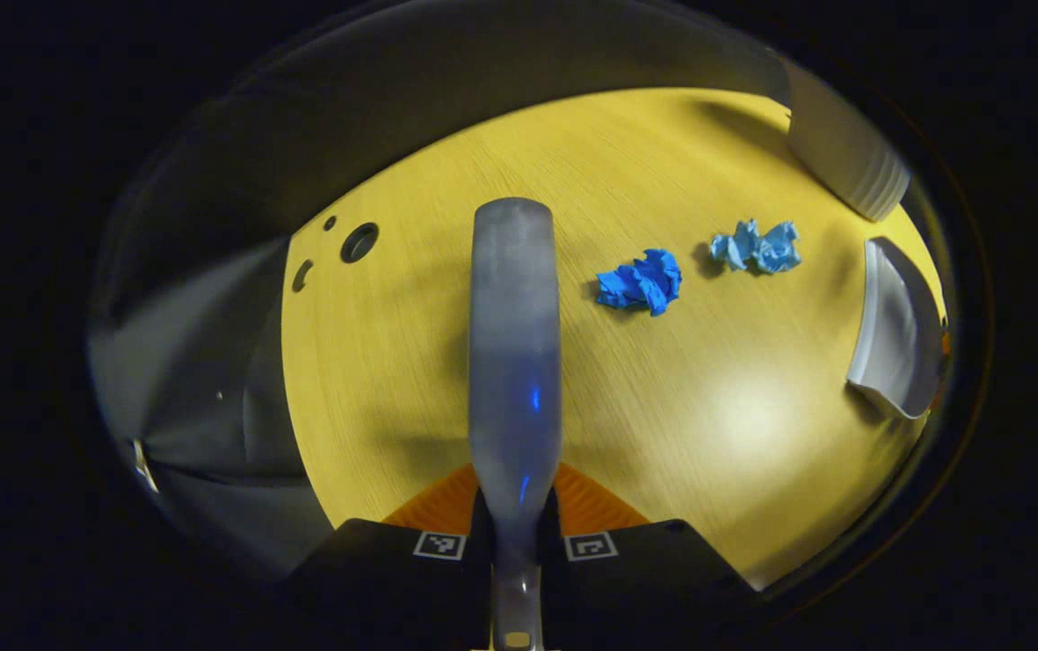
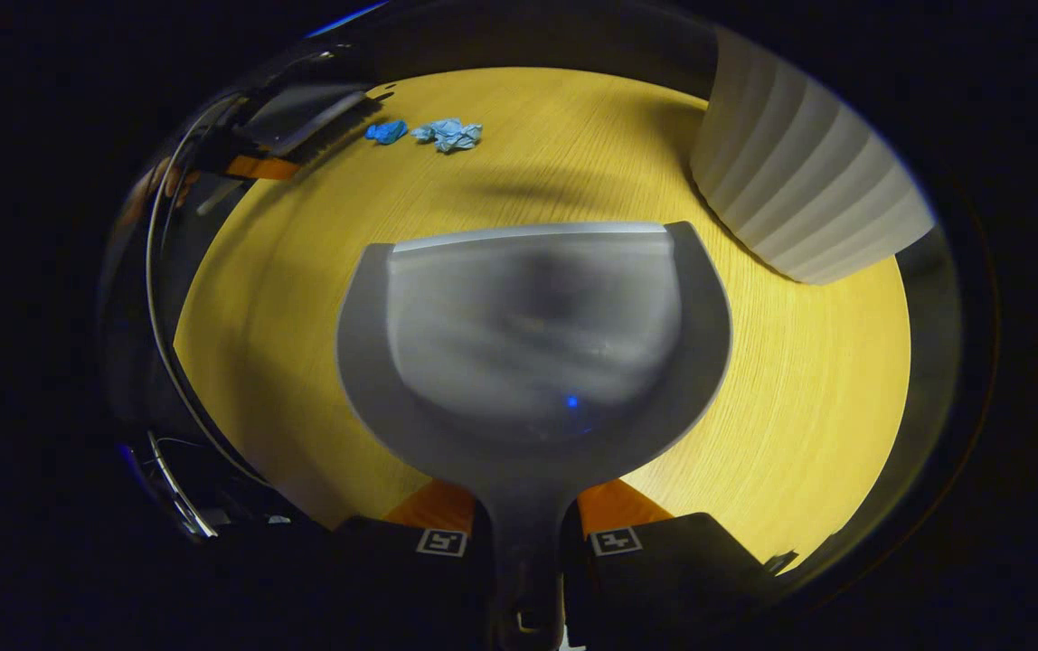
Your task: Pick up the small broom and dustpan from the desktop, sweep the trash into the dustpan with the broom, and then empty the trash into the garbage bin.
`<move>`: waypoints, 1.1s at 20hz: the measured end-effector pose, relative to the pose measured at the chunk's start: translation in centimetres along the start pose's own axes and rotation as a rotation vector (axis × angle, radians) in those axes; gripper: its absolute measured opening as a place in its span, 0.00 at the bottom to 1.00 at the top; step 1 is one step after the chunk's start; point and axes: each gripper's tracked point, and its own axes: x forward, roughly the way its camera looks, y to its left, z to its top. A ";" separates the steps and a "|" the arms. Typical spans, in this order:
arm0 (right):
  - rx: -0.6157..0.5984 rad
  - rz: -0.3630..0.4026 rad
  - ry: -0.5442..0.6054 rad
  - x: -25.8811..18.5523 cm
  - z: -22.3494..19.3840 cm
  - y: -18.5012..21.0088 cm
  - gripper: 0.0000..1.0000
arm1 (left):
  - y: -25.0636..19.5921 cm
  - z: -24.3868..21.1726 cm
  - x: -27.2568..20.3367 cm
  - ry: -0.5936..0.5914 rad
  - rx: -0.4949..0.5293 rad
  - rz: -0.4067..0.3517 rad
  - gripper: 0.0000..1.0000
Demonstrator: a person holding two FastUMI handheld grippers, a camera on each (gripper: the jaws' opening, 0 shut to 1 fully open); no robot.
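In the left gripper view my left gripper is shut on the handle of the grey small broom, which points forward over the yellow desktop. Two crumpled paper scraps lie ahead and to the right: a dark blue one and a light blue one. The grey dustpan shows at the far right. In the right gripper view my right gripper is shut on the dustpan's handle, the pan held just above the desktop. Both scraps lie far ahead, beside the broom.
A white ribbed garbage bin stands at the desktop's far right, close beside the dustpan, also seen as the bin in the left gripper view. Round cable holes sit near the desktop's left edge. A hand holds the left gripper.
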 end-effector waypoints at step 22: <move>-0.105 0.033 0.001 0.4 -0.3 -1.4 0.34 | -19.8 6.3 -3.1 0.064 0.561 -0.325 0.23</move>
